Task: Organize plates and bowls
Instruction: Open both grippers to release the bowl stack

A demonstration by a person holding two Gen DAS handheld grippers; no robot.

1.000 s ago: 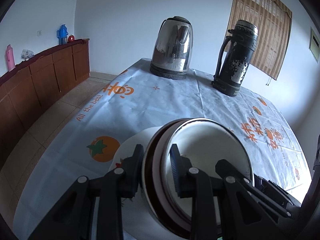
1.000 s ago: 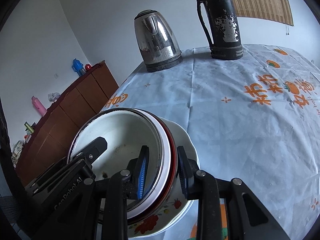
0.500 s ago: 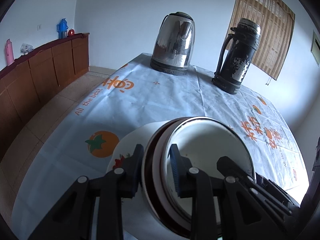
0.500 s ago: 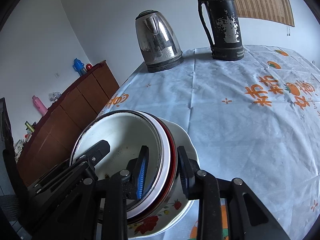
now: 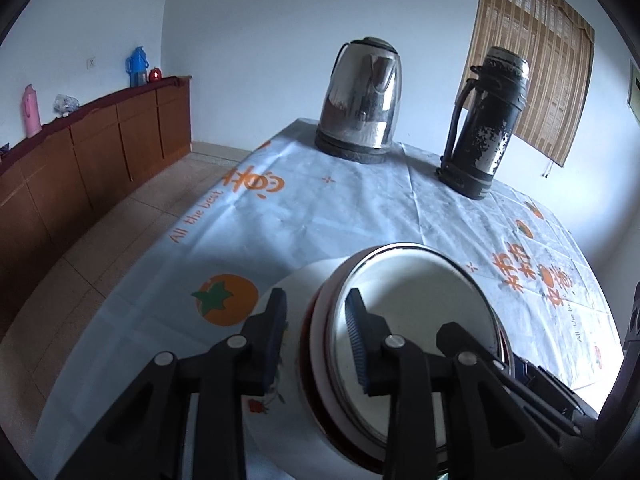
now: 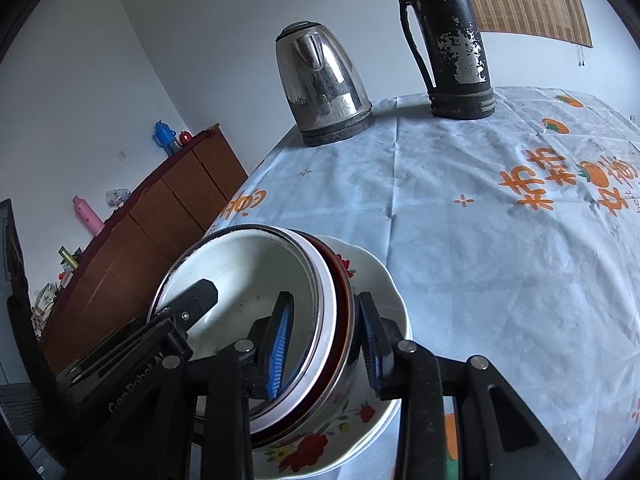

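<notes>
The left gripper (image 5: 314,338) and right gripper (image 6: 324,336) both have jaws spread around the bowl stack's (image 6: 256,280) rim, hiding its near side. The stack sits in a flowered plate (image 6: 384,280) on the counter (image 6: 460,260). The cloth reads "All the best".

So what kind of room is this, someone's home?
Probably a home dining room: a steel electric kettle and worn black thermos flask stand on a persimmon-print tablecloth, beside a long wooden sideboard.
</notes>
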